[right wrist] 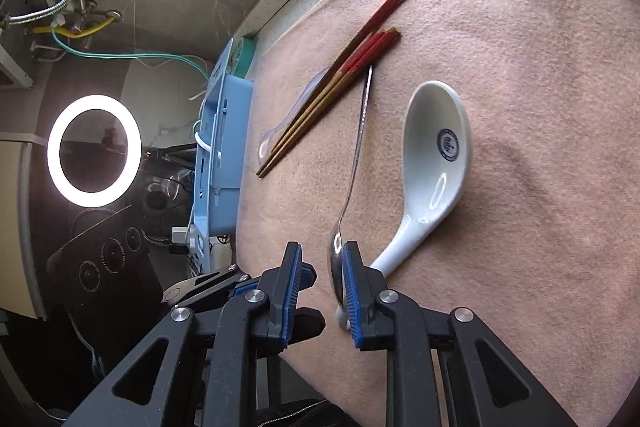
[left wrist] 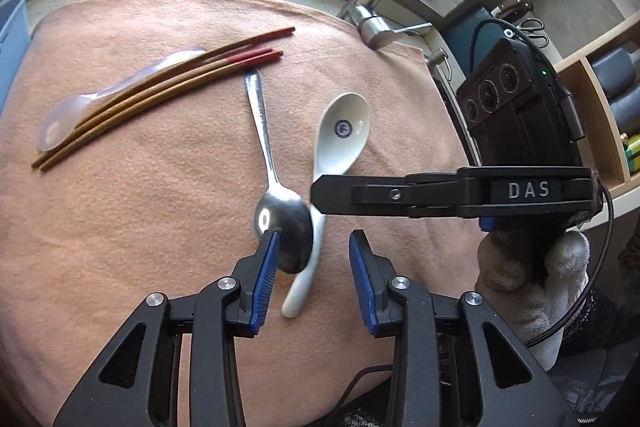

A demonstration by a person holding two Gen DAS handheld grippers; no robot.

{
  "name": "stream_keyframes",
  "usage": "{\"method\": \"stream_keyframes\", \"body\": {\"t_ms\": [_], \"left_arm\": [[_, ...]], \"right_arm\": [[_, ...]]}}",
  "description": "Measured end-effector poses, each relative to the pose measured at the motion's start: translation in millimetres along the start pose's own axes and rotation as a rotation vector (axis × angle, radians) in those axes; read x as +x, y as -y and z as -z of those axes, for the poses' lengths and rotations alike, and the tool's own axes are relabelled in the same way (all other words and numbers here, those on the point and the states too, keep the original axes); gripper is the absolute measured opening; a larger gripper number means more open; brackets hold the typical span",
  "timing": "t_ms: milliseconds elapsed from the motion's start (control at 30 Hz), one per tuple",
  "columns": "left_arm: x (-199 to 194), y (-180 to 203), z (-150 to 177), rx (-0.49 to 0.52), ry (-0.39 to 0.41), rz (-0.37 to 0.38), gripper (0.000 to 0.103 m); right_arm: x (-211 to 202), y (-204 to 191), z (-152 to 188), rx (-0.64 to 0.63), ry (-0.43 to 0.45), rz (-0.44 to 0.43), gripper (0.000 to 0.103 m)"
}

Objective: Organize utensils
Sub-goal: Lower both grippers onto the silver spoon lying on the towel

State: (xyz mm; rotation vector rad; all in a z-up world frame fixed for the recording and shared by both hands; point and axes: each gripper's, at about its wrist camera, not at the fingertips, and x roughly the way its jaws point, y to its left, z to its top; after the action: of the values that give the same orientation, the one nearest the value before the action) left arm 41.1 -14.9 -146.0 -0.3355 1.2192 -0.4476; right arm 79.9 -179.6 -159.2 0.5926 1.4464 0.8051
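Note:
A metal spoon and a white ceramic spoon lie side by side on a pink towel. Three red-tipped chopsticks rest over a clear plastic spoon farther left. My left gripper stands open over the ceramic spoon's handle, with its left pad beside the metal spoon's bowl. My right gripper comes in from the right. Its jaws are narrow but apart. The metal spoon's bowl lies against its right pad, and the other pad is clear of it. The ceramic spoon lies to the right.
A blue plastic holder hangs off the towel's left edge. A faucet and shelves stand behind the towel on the right. A ring light glows beyond the counter. A gloved hand holds the right gripper.

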Motion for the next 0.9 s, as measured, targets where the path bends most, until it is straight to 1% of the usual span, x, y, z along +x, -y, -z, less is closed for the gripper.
{"method": "stream_keyframes", "body": {"t_ms": [167,267,333,433,533,633,733,800,900], "left_arm": [[-9.7,-18.8,0.3,-0.04,0.027,-0.039,0.033],[-12.3,-24.9,4.0,-0.041,0.017,-0.044,0.033],[-9.2,-23.9,5.9,-0.033,0.012,-0.061,0.033],[-0.7,-17.5,9.5,0.005,0.005,-0.085,0.033],[9.3,-10.6,12.6,0.061,0.006,-0.154,0.033],[15.1,-6.6,15.9,0.106,0.009,-0.205,0.033],[18.3,-1.9,17.4,0.124,0.016,-0.219,0.033],[20.5,1.0,16.4,0.125,0.017,-0.216,0.033],[26.3,5.0,13.6,0.139,0.022,-0.235,0.033]], "right_arm": [[2.2,-6.9,-5.4,-0.017,0.0,0.016,0.019],[4.8,-5.3,-9.0,-0.011,0.013,0.057,0.021],[7.3,-3.7,-13.1,-0.008,0.022,0.08,0.021],[14.1,-2.4,-21.0,0.0,0.024,0.112,0.022],[21.2,-1.5,-27.8,-0.009,0.008,0.14,0.022],[26.5,6.4,-28.5,0.017,-0.015,0.162,0.022],[26.4,8.1,-23.5,0.016,-0.022,0.17,0.022],[23.8,8.9,-22.2,0.02,-0.014,0.166,0.022],[22.0,10.8,-25.0,0.044,0.0,0.153,0.022]]}}
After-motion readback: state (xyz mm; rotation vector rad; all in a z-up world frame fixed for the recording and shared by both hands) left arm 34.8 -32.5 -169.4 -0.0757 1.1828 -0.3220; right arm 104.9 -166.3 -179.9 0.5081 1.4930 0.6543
